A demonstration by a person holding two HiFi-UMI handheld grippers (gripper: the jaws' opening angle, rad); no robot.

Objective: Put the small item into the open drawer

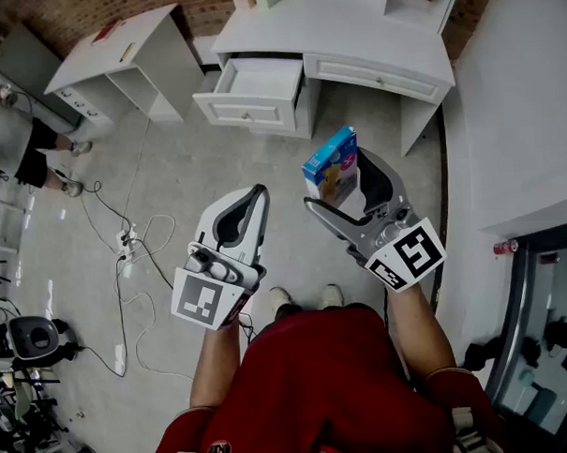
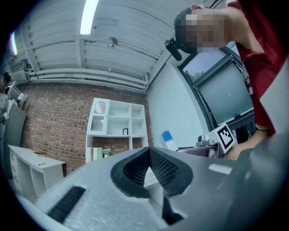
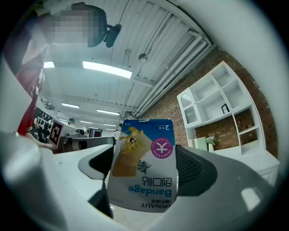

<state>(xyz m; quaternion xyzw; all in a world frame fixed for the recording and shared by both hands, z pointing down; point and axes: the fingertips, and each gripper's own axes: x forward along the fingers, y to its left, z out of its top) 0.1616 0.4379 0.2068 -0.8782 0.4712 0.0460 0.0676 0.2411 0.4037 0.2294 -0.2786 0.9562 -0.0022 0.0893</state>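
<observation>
My right gripper (image 1: 345,188) is shut on a small blue and white bandage box (image 1: 331,166) and holds it upright in the air above the floor. In the right gripper view the box (image 3: 143,168) fills the gap between the two wide-set jaws of that gripper (image 3: 145,155). To the left my left gripper (image 1: 252,202) is shut, with nothing between its jaws. The left gripper view shows its dark pads (image 2: 160,168) meeting at the tip, and the box (image 2: 168,139) beyond them. The open white drawer (image 1: 255,91) juts from the desk (image 1: 374,34) ahead, apart from both grippers.
A second white desk (image 1: 117,59) stands at the far left. Cables and a power strip (image 1: 127,248) lie on the floor at the left. A person (image 1: 32,152) stands at the left edge. A white shelf unit (image 2: 117,121) stands against the brick wall.
</observation>
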